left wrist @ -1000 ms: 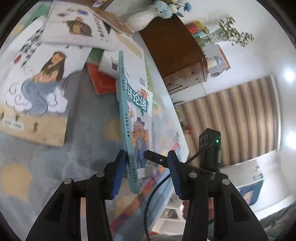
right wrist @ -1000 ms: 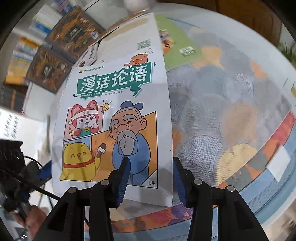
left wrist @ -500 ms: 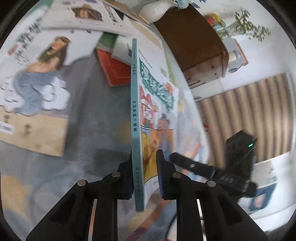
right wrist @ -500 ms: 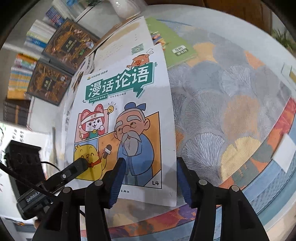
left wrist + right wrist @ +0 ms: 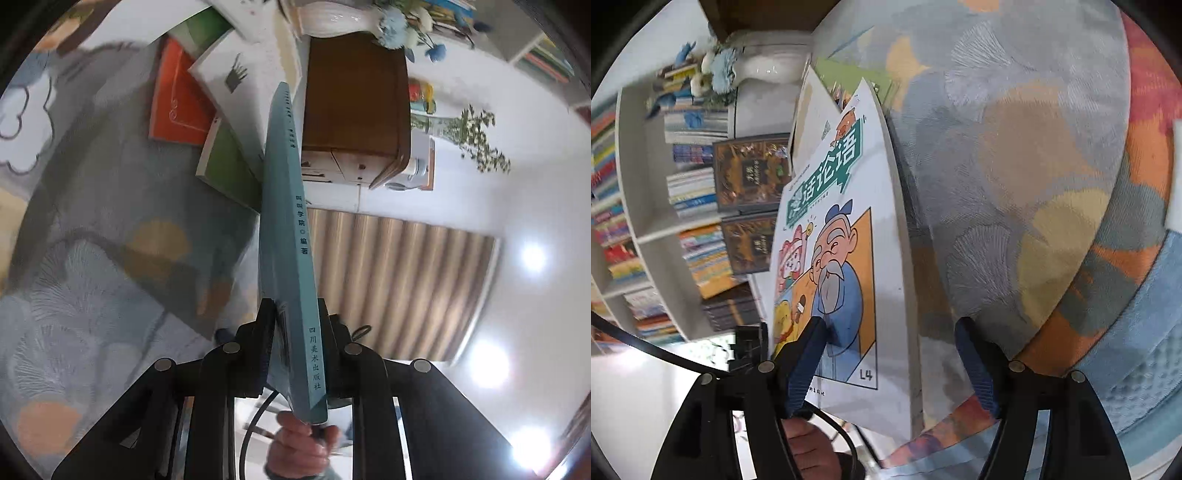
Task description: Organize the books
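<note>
A thin book with a teal spine (image 5: 291,229) stands on edge above the patterned tablecloth (image 5: 92,258). My left gripper (image 5: 295,339) is shut on its spine end, one pad on each cover. In the right wrist view its white cartoon cover (image 5: 842,236) faces left. The book's lower corner sits between the jaws of my right gripper (image 5: 892,362). Those jaws are opening and stand wide, the right finger (image 5: 975,365) well clear of the book. A hand (image 5: 306,443) shows below the book.
An orange book (image 5: 181,107), a green book (image 5: 229,166) and a white book (image 5: 243,74) lie flat on the cloth behind. A white vase (image 5: 332,18) and a brown cabinet (image 5: 354,103) stand beyond. A bookshelf (image 5: 646,206) with dark ornate books (image 5: 750,173) is at the left.
My left gripper has closed on the book's spine. The book has turned from leaning to standing edge-on. My right jaws have spread wider around its lower corner.
</note>
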Motion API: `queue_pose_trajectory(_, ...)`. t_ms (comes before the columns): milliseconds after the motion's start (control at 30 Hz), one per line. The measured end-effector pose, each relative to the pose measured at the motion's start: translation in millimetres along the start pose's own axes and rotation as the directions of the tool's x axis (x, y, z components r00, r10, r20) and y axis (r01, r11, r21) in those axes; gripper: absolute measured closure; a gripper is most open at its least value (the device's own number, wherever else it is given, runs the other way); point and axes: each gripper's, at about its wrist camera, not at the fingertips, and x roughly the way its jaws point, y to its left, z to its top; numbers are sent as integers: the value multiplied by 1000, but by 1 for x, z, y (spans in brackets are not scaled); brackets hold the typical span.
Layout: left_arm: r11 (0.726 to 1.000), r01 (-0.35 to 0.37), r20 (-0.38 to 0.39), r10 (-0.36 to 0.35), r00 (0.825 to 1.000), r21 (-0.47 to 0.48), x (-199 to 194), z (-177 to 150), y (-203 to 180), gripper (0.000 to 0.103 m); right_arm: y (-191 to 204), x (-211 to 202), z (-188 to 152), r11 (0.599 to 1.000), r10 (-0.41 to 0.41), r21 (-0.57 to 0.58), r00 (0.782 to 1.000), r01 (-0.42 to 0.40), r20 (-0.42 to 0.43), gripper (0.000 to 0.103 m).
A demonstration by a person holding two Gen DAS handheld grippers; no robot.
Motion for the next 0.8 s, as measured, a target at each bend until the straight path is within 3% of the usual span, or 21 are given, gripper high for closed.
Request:
queue_pose_trajectory(33,1000,-5,-3,5,1000,1,0,0,1,87,0,0,0,1000,10,1,1000,-10,1,36)
queue_pose_trajectory(100,1000,-21,-10,21,1000,-4,-4,-1,5,87,9,4,-1,1000,12,-29,1000,-11,8,56)
queue_pose_trajectory(200,991,-124,10,123,992,46,-4,0,-1,87,20,5,-2,995,-61,-80,997,64,37,69)
queue_pose_trajectory(267,937,-301,39,299,954,178,-2,-1,-14,87,30,7,-3,982,-124,-140,991,130,47,75)
queue_pose_trajectory(333,862,-421,71,419,905,282,5,-7,-28,87,43,9,-10,948,-213,-228,975,223,70,75)
queue_pose_trajectory(433,737,-539,160,523,837,407,13,-23,-50,87,72,20,-29,836,-359,-392,923,383,136,75)
queue_pose_trajectory(467,713,-551,180,531,828,434,14,-27,-57,87,84,24,-38,780,-402,-451,900,433,169,75)
queue_pose_trajectory(567,655,-547,230,510,829,521,10,-38,-82,87,105,31,-57,674,-453,-548,863,495,223,75)
queue_pose_trajectory(667,613,-559,279,496,822,558,1,-45,-100,87,128,35,-75,596,-448,-628,856,501,257,75)
queue_pose_trajectory(700,614,-554,283,486,827,562,-3,-45,-103,87,134,37,-78,578,-448,-642,854,503,265,75)
queue_pose_trajectory(800,658,-522,288,438,851,543,-20,-41,-110,85,151,42,-89,528,-449,-682,848,506,282,75)
